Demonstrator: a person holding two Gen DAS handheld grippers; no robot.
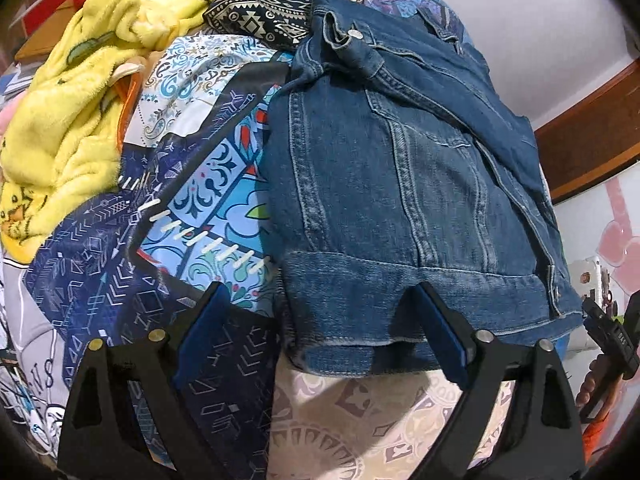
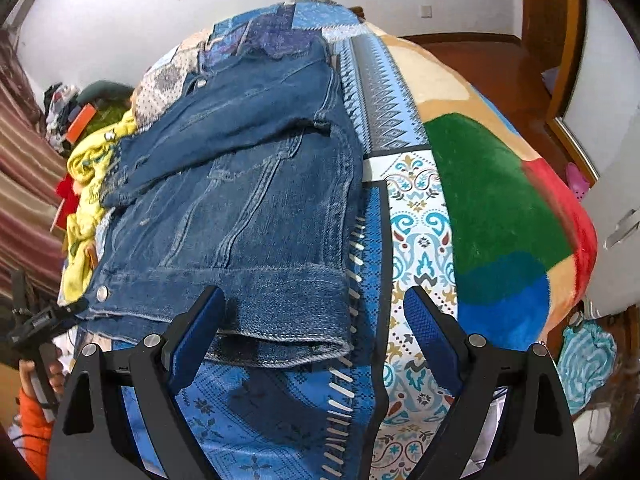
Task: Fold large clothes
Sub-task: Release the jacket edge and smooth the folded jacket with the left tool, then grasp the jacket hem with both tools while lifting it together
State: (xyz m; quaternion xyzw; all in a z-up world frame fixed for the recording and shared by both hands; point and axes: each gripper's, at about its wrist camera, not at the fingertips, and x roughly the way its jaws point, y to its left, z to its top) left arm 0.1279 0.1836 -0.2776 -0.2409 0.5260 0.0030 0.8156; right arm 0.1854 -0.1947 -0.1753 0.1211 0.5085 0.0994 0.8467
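Presently the denim jacket (image 1: 404, 200) lies folded on the patterned blue bedspread (image 2: 420, 216), hem toward both cameras. Left gripper (image 1: 324, 336): jaws spread wide, straddling the hem's left corner, pads not pressing. Right gripper (image 2: 316, 336): jaws likewise apart over the hem's right corner, nothing grasped. Yellow fleece garment (image 1: 76, 112) heaped just beside the jacket.

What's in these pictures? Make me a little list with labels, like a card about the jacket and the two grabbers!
Garment: denim jacket, partly folded, sleeve laid across it
Lies on: patterned bedspread
Nearby: yellow fleece beside the jacket
Left gripper: open, over the jacket's near hem, holding nothing
Right gripper: open, over the hem's other corner, holding nothing
Folding: not finished
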